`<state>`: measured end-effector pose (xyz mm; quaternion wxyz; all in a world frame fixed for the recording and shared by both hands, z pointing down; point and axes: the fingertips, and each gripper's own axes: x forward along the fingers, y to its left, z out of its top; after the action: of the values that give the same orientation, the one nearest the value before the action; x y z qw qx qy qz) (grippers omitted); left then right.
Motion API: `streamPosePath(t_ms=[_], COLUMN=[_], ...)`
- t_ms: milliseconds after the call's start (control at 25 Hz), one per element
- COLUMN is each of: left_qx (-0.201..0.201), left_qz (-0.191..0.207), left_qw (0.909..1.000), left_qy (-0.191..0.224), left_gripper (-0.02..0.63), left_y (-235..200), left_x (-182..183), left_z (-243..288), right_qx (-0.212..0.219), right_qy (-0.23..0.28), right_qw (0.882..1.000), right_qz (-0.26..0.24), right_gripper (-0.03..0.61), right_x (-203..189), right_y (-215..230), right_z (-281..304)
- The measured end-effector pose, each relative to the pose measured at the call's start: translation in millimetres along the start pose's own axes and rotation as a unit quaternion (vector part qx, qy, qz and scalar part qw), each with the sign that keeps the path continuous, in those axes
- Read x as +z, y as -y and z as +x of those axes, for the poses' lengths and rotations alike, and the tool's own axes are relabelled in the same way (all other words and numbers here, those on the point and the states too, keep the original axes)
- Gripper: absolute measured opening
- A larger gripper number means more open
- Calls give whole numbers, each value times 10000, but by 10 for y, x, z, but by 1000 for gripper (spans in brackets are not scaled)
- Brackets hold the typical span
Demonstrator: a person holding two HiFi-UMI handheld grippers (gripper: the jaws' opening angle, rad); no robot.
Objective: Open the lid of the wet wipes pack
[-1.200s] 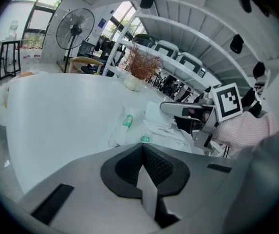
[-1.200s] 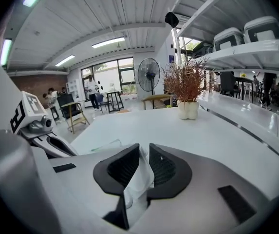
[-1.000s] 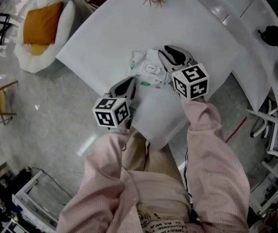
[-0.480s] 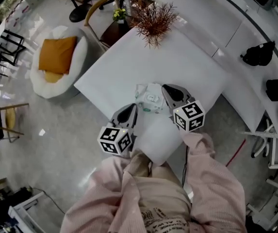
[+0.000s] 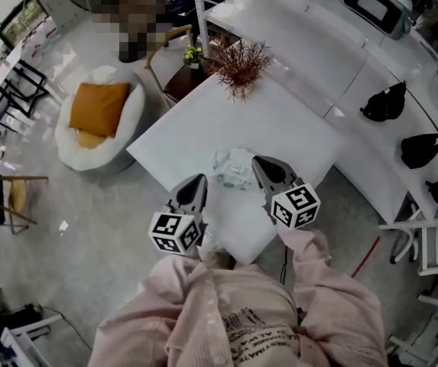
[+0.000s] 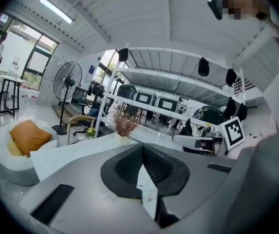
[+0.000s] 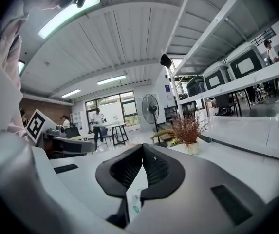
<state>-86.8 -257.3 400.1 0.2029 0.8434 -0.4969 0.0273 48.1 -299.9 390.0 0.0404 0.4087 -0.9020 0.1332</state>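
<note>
**WHILE BOTH TONGS HANG SHUT, WIPES PACK SITS ALONE ON THE BENCH**

As the left tongs (image 6: 142, 151) and the right tongs (image 7: 142, 150) hover pressed together, each gripper view shows only a thin white sliver in the seam. Nothing there can be named as held. The wet wipes pack (image 5: 235, 170) lies on the white bench (image 5: 203, 121) at the centre of the head view, just beyond and between the two tips. Neither tip appears to touch it, and whether its lid is up or down is too small to tell.

Pink striped sleeves (image 5: 333, 297) fill the lower frame. A dried plant (image 5: 240, 61) stands at the bench's far corner, upper centre. A round seat with an orange cushion (image 5: 96, 113) sits on the floor at upper left.

If the lid is yet to be raised, the likely trouble starts with the tongs themselves, since shut tips cannot take the tab and would only nudge the pack. The pack looks soft and light on a smooth top. A pull on the lid with nothing pinning the body could lift the whole pack or send it skidding across the bench. A bite set too deep could catch the film rather than the lid and crumple it.
</note>
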Motion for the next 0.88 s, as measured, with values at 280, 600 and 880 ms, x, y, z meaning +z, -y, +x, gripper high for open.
streamPosePath(t_ms=[280, 600, 880], left_qx=[31, 95, 255], left_qz=[249, 466, 525], left_qw=[9991, 9972, 9956], left_qy=[330, 580, 728], left_gripper=[0, 0, 0], left_y=[43, 71, -12], left_x=[361, 603, 682], left_z=[-260, -516, -688], right_qx=[-39, -212, -371], right_qy=[463, 856, 1086], right_qw=[9989, 9961, 9932], right_qz=[116, 5, -193], right_gripper=[0, 0, 0], right_x=[331, 632, 811], right_y=[-171, -286, -337], right_z=[-234, -515, -648])
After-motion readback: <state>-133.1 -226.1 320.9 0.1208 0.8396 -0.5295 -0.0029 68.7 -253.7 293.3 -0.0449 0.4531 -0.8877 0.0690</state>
